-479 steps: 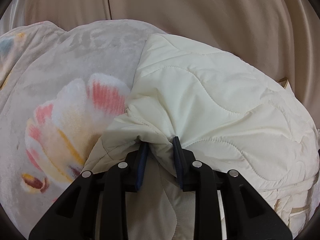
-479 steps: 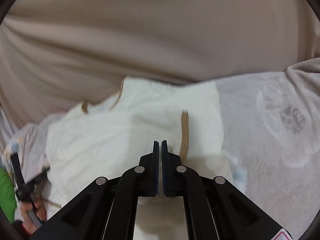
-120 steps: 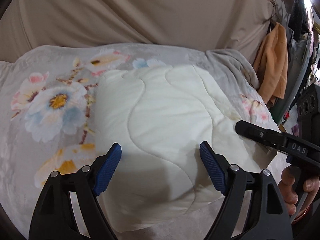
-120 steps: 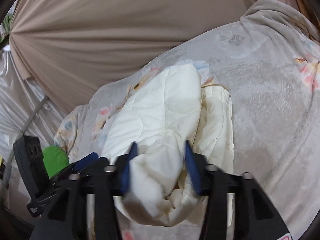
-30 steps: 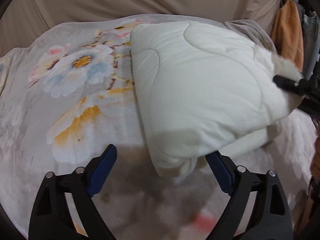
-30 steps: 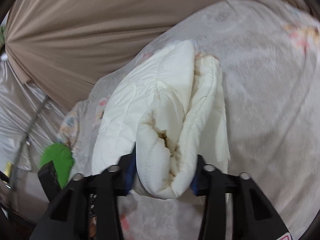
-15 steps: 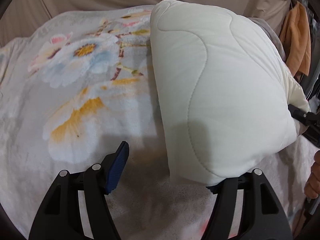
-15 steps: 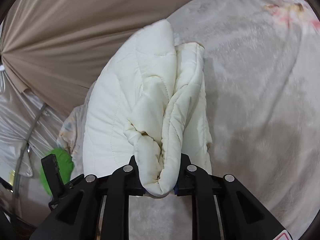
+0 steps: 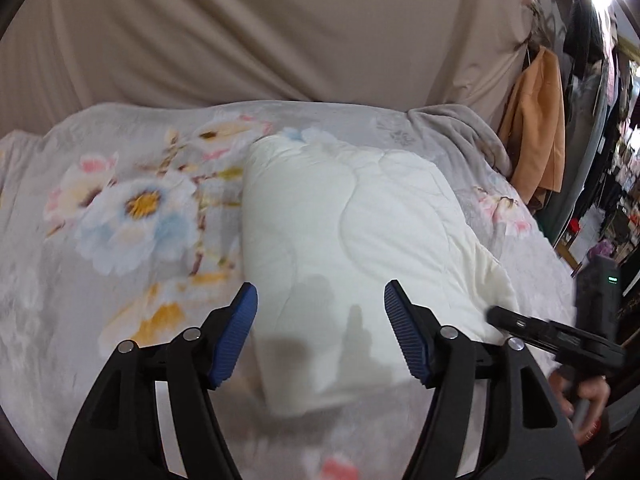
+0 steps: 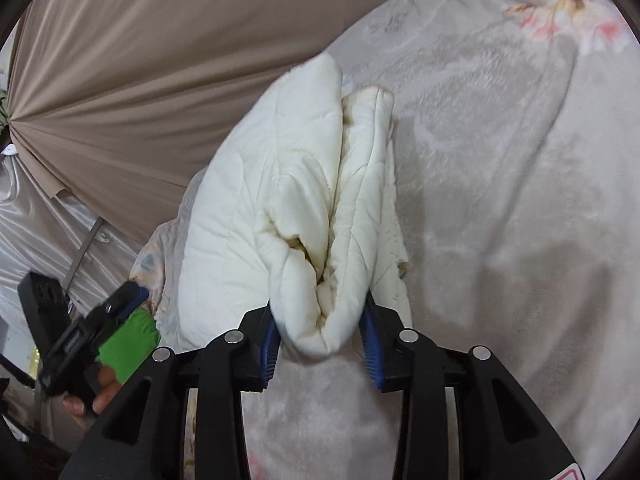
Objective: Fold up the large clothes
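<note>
Left gripper (image 9: 320,336) is hovering with its jaws spread wide over the near end of the folded cream quilted garment (image 9: 352,236), which is lying toward the floral blanket's (image 9: 120,208) right edge.

Home bedroom: floral blanket (image 9: 132,208) on bed, hanging clothes (image 9: 534,120).

— What's the jacket (image 9: 360,248) made of?
— Cream quilted cloth, padded and matt, with stitched wavy seams.
— And the blanket (image 9: 120,216) beneath it?
— Grey plush fleece, fuzzy, printed with flowers.
— The curtain (image 9: 280,32)?
— Smooth beige fabric, faintly sheened.
— The left gripper (image 9: 320,320)?
— Matt black plastic, ribbed blue rubbery pads (image 9: 236,336), shiny metal pins. The right gripper (image 10: 320,344) looks the same.
</note>
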